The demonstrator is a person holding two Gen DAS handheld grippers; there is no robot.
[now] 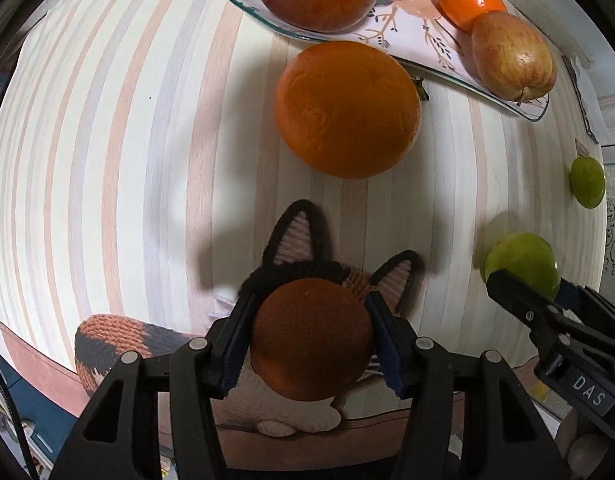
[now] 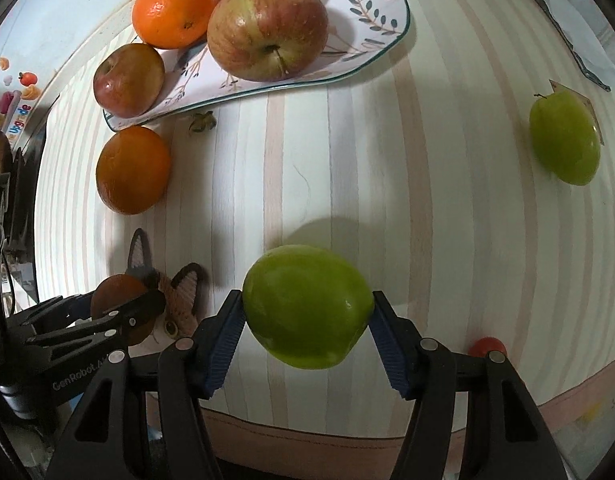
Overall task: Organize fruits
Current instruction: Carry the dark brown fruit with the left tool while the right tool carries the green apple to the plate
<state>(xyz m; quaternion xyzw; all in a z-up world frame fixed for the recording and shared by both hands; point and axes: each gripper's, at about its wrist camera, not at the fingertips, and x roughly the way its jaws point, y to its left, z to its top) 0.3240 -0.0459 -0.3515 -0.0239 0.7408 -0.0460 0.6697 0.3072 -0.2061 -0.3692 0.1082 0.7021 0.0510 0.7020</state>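
A small orange (image 1: 312,338) is clamped between the blue pads of the left hand-held gripper (image 1: 312,340), above a knitted fox toy (image 1: 303,248) on the striped counter (image 1: 147,140). A green fruit (image 2: 307,306) is gripped by the right hand-held gripper (image 2: 307,320). A large orange (image 1: 347,110) lies just beside the patterned plate (image 2: 371,12), on which apples and oranges are piled. Another green fruit (image 2: 564,138) lies well apart.
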